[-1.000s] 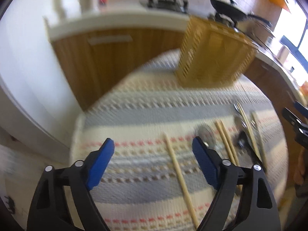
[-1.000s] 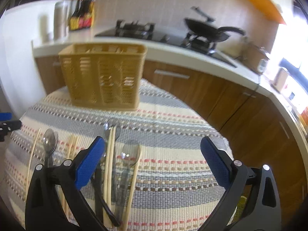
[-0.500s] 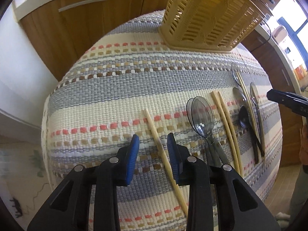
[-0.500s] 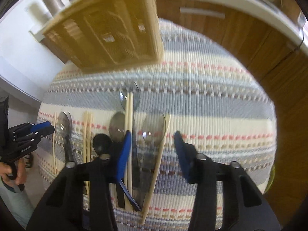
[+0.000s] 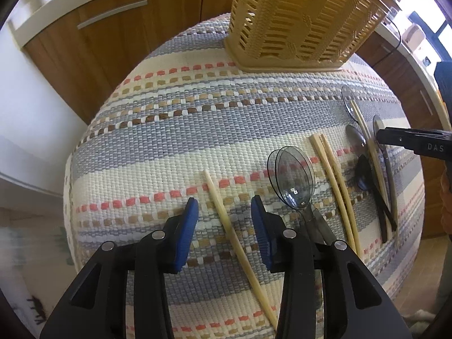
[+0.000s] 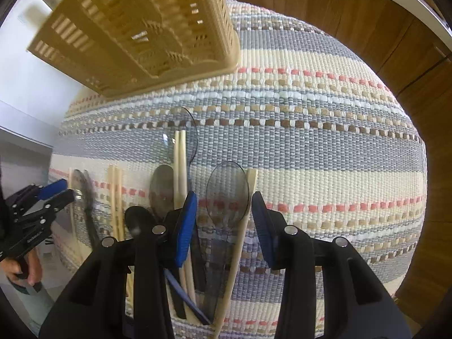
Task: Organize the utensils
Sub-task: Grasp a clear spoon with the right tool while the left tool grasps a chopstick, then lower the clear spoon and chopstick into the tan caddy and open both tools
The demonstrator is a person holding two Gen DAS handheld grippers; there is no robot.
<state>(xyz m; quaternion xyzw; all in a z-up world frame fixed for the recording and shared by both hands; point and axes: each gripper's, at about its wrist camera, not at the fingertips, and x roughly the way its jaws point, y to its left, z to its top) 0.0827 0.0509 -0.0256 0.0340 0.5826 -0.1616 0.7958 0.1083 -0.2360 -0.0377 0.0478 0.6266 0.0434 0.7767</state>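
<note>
A woven striped cloth (image 5: 169,130) covers the table. A single wooden chopstick (image 5: 240,251) lies on it. My left gripper (image 5: 224,200) points down over it with the jaws opening. The chopstick runs between the blue pads, and neither pad touches it. Right of it lie stacked clear spoons (image 5: 293,175) and a chopstick pair (image 5: 333,175). My right gripper (image 6: 224,196) hangs open over a clear spoon (image 6: 227,189) and a chopstick (image 6: 243,226), with both between its pads and ungripped. The tan slotted basket (image 5: 296,17) stands at the far edge.
A black spoon (image 6: 138,220), a grey spoon (image 6: 161,186) and more chopsticks (image 6: 180,163) crowd the left of the right wrist view. Wooden cabinets (image 5: 84,45) stand behind the table. A hand (image 6: 17,268) holds the left gripper at the table's left edge.
Both grippers sank toward the cloth and tipped steeply downward. Their jaws narrowed from wide open. The left pads have parted a little again over the last half second.
</note>
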